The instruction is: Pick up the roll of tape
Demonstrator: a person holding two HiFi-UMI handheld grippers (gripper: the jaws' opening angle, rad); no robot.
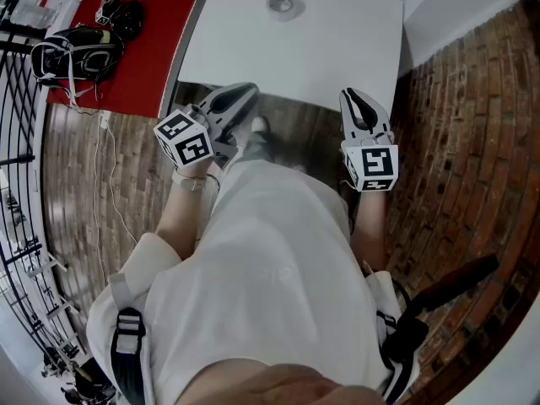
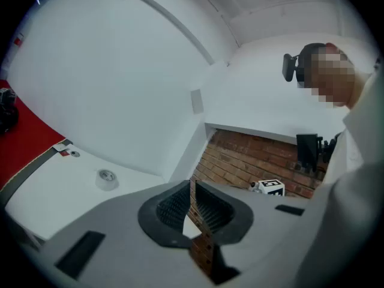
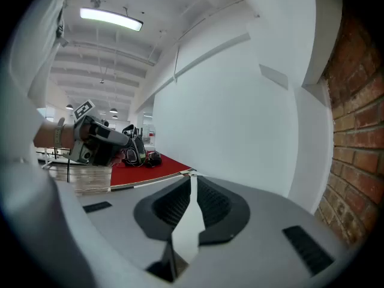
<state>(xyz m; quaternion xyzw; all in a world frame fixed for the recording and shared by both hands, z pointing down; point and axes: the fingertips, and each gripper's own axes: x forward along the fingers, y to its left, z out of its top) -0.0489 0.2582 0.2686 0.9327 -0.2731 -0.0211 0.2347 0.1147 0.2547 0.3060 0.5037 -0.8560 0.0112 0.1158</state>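
The roll of tape (image 1: pixel 281 5), a small pale ring, lies flat near the far edge of the white table (image 1: pixel 337 57). In the left gripper view the roll of tape (image 2: pixel 107 179) sits ahead and to the left on the tabletop. My left gripper (image 1: pixel 243 93) is held before the table's near edge, jaws shut with nothing between them (image 2: pixel 193 204). My right gripper (image 1: pixel 354 99) hovers level with it on the right, also shut and empty (image 3: pixel 191 198). Both stand well short of the tape.
A red table (image 1: pixel 143 49) adjoins the white one on the left and carries black bags (image 1: pixel 80 53). Brick-pattern floor (image 1: pixel 456 142) lies below and to the right. A white wall (image 2: pixel 120 71) rises behind the table. The person's white clothing (image 1: pixel 270 294) fills the lower head view.
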